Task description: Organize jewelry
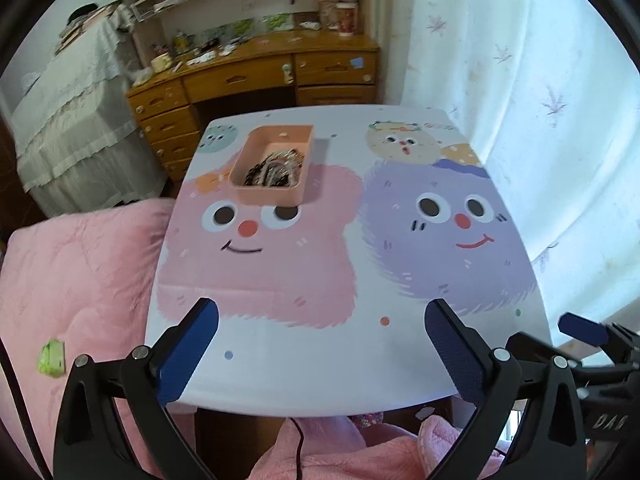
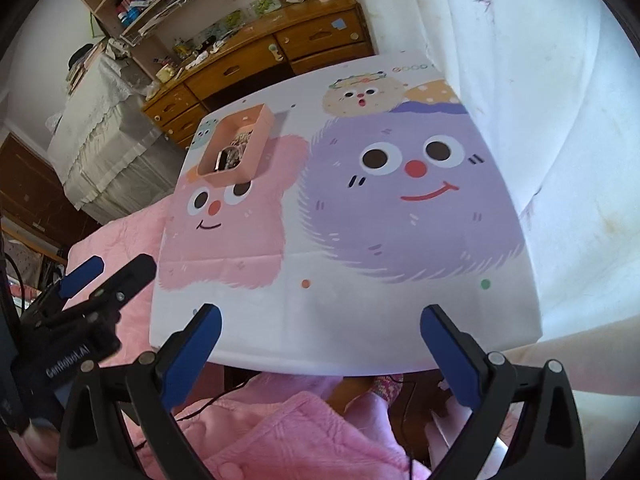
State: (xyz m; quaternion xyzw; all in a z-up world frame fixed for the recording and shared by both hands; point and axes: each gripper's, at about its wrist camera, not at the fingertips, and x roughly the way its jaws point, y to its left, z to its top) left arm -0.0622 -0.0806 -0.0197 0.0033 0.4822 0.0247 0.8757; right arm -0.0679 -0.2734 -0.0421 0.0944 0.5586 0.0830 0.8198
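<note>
A peach plastic box (image 1: 272,196) stands on the far left part of the cartoon-printed table (image 1: 320,352), above the pink character's eyes. Jewelry (image 1: 274,170), beaded bracelets and chains, lies heaped inside it. The box also shows in the right wrist view (image 2: 234,178) with the jewelry (image 2: 232,154) partly hidden by its wall. My left gripper (image 1: 320,320) is open and empty above the table's near edge. My right gripper (image 2: 320,324) is open and empty, also at the near edge, to the right of the left one.
A pink quilt (image 1: 72,280) lies left of the table with a green wrapper (image 1: 51,358) on it. A white curtain (image 1: 540,80) hangs at the right. A wooden desk (image 1: 256,76) with clutter stands behind the table. Pink fleece clothing (image 2: 280,432) is below the near edge.
</note>
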